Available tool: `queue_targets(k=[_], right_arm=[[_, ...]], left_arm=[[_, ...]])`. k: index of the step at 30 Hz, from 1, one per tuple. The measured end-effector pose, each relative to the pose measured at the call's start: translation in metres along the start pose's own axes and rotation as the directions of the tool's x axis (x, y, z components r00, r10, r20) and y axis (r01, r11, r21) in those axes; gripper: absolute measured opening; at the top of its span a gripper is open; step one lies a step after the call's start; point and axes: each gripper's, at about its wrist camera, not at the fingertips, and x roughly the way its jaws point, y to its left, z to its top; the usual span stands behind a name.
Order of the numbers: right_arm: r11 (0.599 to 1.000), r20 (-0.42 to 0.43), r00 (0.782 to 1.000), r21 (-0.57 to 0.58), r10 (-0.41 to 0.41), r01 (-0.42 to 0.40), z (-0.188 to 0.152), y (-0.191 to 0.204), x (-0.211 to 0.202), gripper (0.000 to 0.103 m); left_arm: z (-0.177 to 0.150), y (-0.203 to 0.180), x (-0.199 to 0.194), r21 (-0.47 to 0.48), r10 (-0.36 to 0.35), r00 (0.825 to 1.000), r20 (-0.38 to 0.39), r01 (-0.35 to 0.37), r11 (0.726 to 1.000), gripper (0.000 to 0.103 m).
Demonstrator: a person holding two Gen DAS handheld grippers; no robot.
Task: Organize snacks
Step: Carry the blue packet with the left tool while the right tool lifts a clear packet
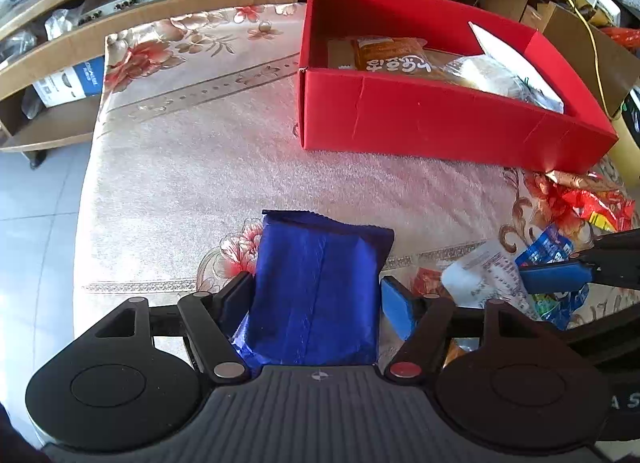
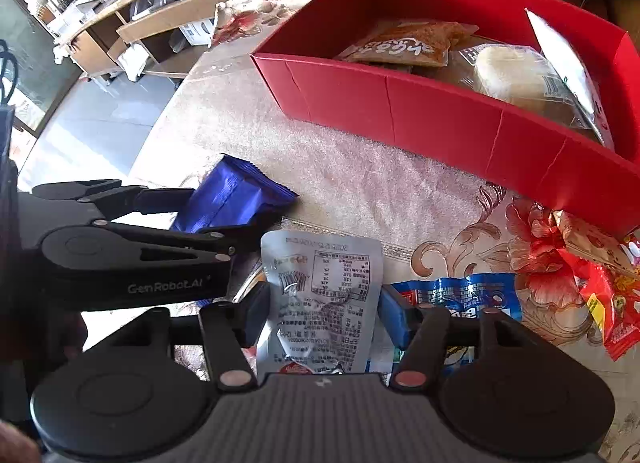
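Several snack packets (image 2: 404, 48) fill red box (image 2: 440, 111).

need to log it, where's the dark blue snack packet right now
The dark blue packet sits between the left gripper jaws, just left of the silver pouch, short of the red box.

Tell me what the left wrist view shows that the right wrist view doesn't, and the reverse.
Left wrist only: the blue packet seen lengthwise between the left gripper fingers, and yellow cables behind the box.

Right wrist only: the printed label of the silver pouch between the right gripper fingers, and the left gripper's "GenRobot.AI" side.

Both: the red box holding an orange packet and a pale bun, and red wrappers beside the box.
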Motion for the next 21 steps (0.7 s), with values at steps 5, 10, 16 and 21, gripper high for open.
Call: queue_targets(k=[5, 10, 16, 21], right_arm=[[0.999, 0.022, 1.000, -0.037, -0.020, 0.020, -0.011, 0.004, -0.008, 0.062], [1.000, 0.060, 0.998, -0.014, -0.020, 0.021, -0.018, -0.005, -0.025, 0.062], [1.000, 0.113, 0.993, 0.018, -0.026, 0.024, -0.025, -0.013, -0.045, 0.062], [0.999, 0.149, 0.988, 0.026, -0.039, 0.035, -0.027, -0.019, -0.055, 0.062]], left_arm=[[-0.001, 0.000, -0.005, -0.002, -0.006, 1.000, 0.002, 0.006, 1.000, 0.068], [-0.002, 0.001, -0.015, -0.021, -0.017, 0.999, 0.029, 0.018, 1.000, 0.068], [-0.003, 0.000, -0.024, -0.044, -0.030, 0.998, 0.054, 0.032, 0.999, 0.067], [-0.001, 0.002, -0.033, -0.078, -0.038, 0.995, 0.087, 0.045, 0.996, 0.067]])
